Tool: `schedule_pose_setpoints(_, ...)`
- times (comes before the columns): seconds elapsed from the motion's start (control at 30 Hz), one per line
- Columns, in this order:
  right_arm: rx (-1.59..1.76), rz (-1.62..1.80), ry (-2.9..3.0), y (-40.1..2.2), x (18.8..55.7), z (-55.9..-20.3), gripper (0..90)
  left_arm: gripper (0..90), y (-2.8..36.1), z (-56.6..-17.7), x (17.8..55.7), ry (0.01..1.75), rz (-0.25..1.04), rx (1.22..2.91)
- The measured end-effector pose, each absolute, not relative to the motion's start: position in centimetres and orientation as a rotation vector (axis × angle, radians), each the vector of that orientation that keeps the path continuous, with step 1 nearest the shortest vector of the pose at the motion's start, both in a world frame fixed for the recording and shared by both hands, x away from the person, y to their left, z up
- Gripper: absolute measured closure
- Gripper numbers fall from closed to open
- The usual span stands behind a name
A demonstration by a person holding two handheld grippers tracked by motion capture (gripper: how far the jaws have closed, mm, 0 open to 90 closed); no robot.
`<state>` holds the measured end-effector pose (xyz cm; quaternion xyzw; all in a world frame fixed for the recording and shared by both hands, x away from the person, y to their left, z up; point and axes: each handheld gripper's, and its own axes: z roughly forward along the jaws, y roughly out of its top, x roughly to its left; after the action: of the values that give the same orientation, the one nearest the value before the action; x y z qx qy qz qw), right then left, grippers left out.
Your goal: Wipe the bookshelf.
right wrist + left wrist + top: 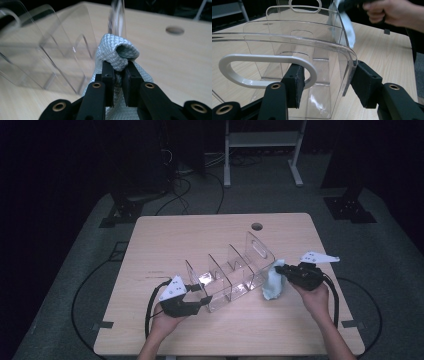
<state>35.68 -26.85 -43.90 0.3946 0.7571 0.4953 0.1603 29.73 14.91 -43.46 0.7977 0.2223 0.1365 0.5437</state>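
A clear plastic organizer with several dividers and a handle slot at each end lies across the middle of the table. My left gripper is shut on its near end wall. One of the pads sits in the white-rimmed handle slot and the other is against the outer side edge. My right gripper is shut on a bunched light blue cloth, holding it against the organizer's far end. In the right gripper view the cloth bulges above the jaws, just in front of a clear wall.
A round cable hole sits near the table's far edge. Beyond the table stand a white frame and dark stands with cables on the grey floor. Bare wood lies around the organizer on all sides.
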Motion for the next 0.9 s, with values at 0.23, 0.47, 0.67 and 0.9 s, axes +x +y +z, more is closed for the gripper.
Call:
schedule_pose_setpoints(0.23, 1.221, 1.356, 2.197, -26.9, 36.3, -47.7, 80.7, 46.4, 14.9, -43.4, 29.7, 0.524, 0.327, 1.898)
schedule_pose_setpoints(0.47, 1.119, 1.399, 2.134, -26.6, 35.3, -44.2, 80.7, 46.5, 14.9, -43.4, 29.7, 0.527, 0.328, 1.899)
schedule_pose_setpoints(0.67, 1.191, 1.286, 2.243, -26.0, 36.2, -48.1, 80.7, 46.6, 14.8, -43.4, 29.6, 0.524, 0.323, 1.898)
schedule_pose_setpoints(0.9, 1.144, 1.320, 2.200, -25.7, 35.9, -46.5, 80.7, 46.6, 14.7, -43.5, 29.6, 0.523, 0.323, 1.897)
